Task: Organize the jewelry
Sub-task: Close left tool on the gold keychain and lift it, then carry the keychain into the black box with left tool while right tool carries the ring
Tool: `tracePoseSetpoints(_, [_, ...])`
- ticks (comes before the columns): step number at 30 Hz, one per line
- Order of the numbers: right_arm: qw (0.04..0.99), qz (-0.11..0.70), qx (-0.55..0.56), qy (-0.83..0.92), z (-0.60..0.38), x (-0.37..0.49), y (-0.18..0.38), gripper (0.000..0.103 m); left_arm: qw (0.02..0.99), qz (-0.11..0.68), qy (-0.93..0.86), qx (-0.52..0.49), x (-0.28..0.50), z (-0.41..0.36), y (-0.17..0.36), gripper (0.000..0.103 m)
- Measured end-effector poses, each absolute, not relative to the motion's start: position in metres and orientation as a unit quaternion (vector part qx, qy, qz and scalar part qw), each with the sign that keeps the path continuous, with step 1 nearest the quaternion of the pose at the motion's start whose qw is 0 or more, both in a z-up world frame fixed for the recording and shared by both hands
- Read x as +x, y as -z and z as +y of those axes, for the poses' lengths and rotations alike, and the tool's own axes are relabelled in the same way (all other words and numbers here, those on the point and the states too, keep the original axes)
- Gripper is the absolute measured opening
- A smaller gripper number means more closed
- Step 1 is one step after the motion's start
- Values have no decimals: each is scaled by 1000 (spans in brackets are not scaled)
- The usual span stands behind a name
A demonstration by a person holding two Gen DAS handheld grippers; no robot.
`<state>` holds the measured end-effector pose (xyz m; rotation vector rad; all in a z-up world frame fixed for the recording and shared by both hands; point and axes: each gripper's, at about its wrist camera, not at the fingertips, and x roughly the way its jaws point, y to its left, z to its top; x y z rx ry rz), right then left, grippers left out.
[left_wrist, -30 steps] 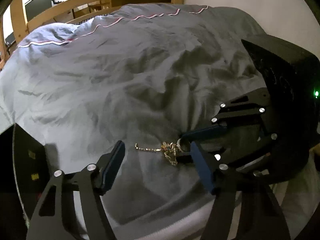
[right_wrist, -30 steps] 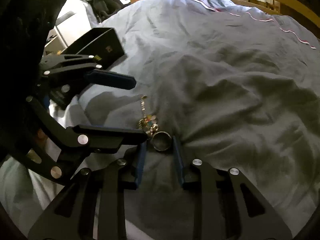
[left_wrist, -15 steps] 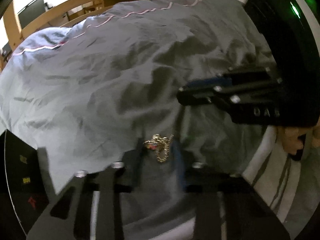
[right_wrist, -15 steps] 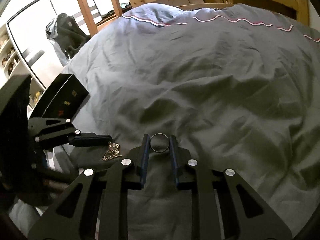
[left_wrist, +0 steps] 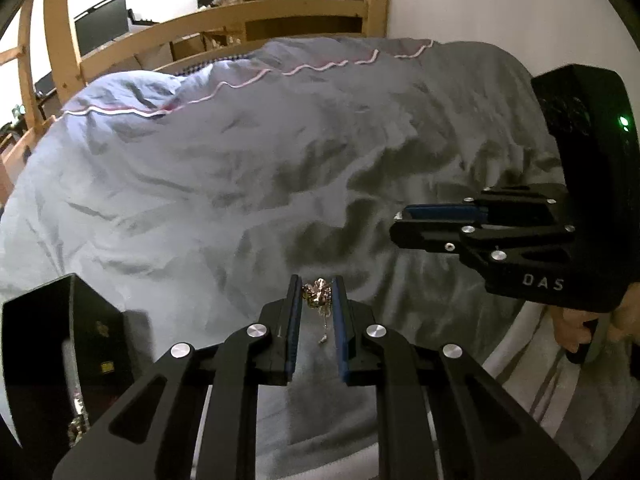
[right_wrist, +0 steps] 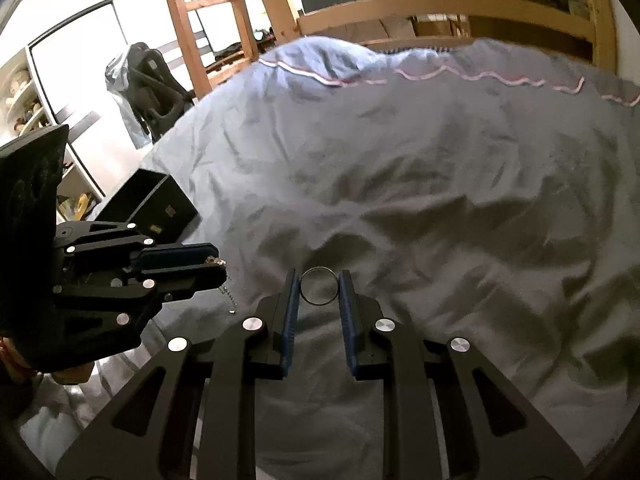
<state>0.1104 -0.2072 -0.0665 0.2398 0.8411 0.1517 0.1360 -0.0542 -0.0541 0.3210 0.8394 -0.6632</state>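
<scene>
My left gripper (left_wrist: 316, 286) is shut on a bunched gold chain (left_wrist: 317, 295) and holds it above the grey duvet (left_wrist: 240, 168); a short end of the chain hangs down. In the right wrist view the left gripper (right_wrist: 218, 266) holds the chain (right_wrist: 226, 288) at the left. My right gripper (right_wrist: 319, 280) is shut on a silver ring (right_wrist: 319, 285), held upright between the blue pads above the duvet (right_wrist: 440, 200). In the left wrist view the right gripper (left_wrist: 400, 222) is at the right. A black jewelry box (left_wrist: 60, 344) stands open at the lower left, also seen in the right wrist view (right_wrist: 154, 204).
The wooden bed frame (left_wrist: 248, 20) runs along the far side of the duvet. A white wall (left_wrist: 500, 8) is at the right. A black chair (right_wrist: 152, 88) and white cupboards stand beyond the bed's left edge.
The left gripper closed on the gold chain and lifted it off the duvet. The right gripper lifted the ring clear of the bed. Both have risen.
</scene>
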Motion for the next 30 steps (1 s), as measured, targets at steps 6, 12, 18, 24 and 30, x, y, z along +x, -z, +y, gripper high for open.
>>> tracePoseSetpoints(6, [903, 409, 106, -73, -198, 101, 57, 20, 861, 395, 290, 140, 129, -42, 36, 15])
tracePoseSetpoints(12, [907, 404, 79, -86, -174, 90, 37, 20, 875, 387, 266, 122, 116, -20, 13, 15])
tracePoseSetpoints(18, [911, 397, 61, -98, -147, 87, 19, 20, 890, 371, 243, 103, 98, 12, -13, 15])
tracePoseSetpoints(24, [910, 396, 38, -116, -115, 91, 10, 20, 905, 363, 201, 91, 91, 51, -29, 15])
tracePoseSetpoints(30, [909, 393, 16, -140, -81, 102, 3, 20, 915, 352, 181, 73, 91, 89, -37, 15])
